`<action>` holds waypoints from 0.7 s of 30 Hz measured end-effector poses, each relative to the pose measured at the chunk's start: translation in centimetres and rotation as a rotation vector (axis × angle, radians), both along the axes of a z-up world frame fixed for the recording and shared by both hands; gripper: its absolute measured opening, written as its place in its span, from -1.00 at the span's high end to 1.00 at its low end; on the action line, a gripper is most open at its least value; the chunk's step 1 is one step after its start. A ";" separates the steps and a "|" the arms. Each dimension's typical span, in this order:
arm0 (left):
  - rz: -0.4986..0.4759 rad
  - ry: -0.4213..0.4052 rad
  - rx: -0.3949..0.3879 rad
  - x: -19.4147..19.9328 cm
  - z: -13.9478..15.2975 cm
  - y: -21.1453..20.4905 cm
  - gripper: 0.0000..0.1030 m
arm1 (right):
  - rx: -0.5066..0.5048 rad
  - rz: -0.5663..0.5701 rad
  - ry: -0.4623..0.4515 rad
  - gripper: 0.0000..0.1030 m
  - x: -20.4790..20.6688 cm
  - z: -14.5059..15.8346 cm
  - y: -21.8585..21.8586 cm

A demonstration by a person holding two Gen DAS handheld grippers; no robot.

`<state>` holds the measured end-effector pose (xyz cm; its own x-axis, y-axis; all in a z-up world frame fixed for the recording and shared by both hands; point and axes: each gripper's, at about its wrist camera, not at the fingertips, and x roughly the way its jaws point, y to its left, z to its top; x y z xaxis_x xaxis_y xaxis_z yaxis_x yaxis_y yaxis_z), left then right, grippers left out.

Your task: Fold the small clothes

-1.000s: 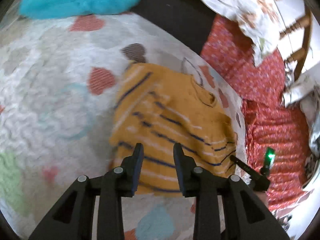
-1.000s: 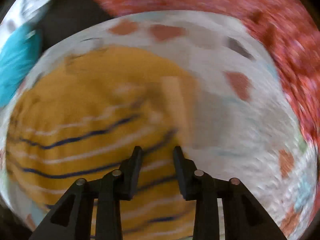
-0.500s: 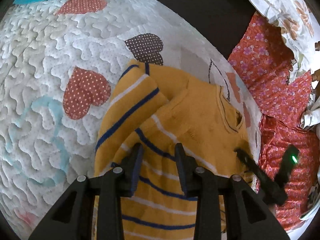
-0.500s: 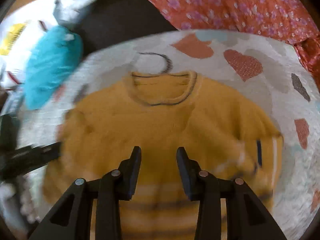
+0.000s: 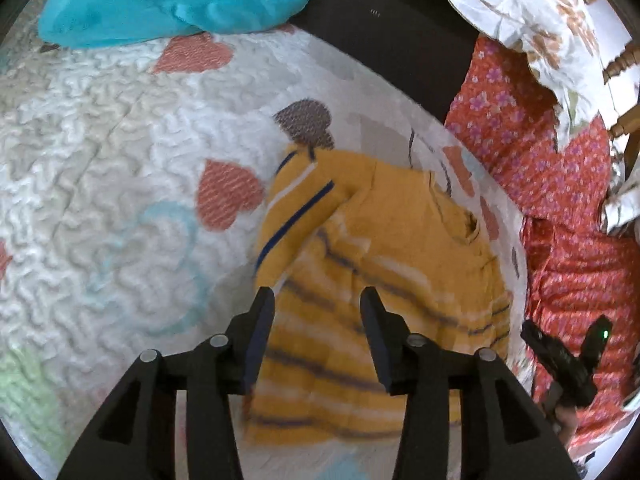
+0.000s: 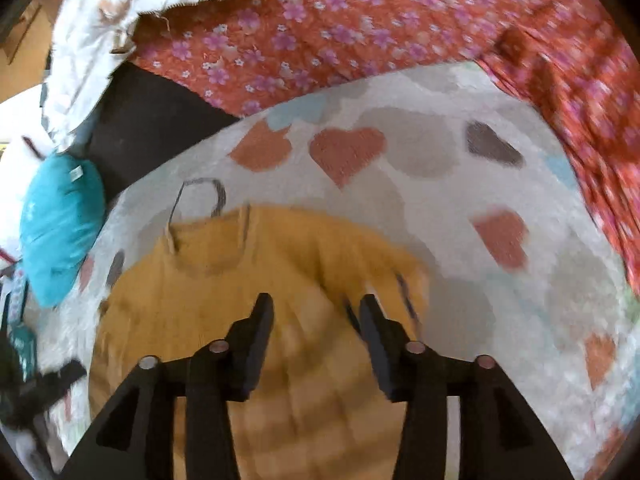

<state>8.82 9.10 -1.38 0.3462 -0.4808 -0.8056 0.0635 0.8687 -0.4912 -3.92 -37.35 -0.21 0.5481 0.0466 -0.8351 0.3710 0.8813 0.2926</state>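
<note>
Midway through folding: yellow striped sweater [image 5: 384, 264] flat on the heart-print quilt [image 5: 120, 184], both sleeves laid in, left hand-held gripper [image 5: 316, 304] and right hand-held gripper [image 6: 316, 304] just spreading, pinching nothing; next, hem up toward the sweater's neckline [image 6: 208, 240].

Small yellow sweater [image 5: 400, 248] on the heart-print quilt [image 5: 120, 160]

Mustard knit with navy and white stripes, lying flat, neck opening away from the right camera; one striped sleeve is folded in across the body. Its edges are blurred.
</note>
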 end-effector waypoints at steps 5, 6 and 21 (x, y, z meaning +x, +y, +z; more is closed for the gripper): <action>-0.079 0.090 0.091 -2.7 -3.0 -0.8 0.15 | -0.006 0.008 0.067 -0.07 -6.3 -2.6 -0.1; -0.099 0.112 0.125 -3.0 -3.8 -1.4 0.15 | 0.012 0.016 0.081 -0.07 -7.0 -3.5 0.1; -0.113 0.097 0.237 -3.2 -4.6 -2.1 0.11 | -0.097 -0.029 0.203 0.87 -7.5 -4.9 -0.7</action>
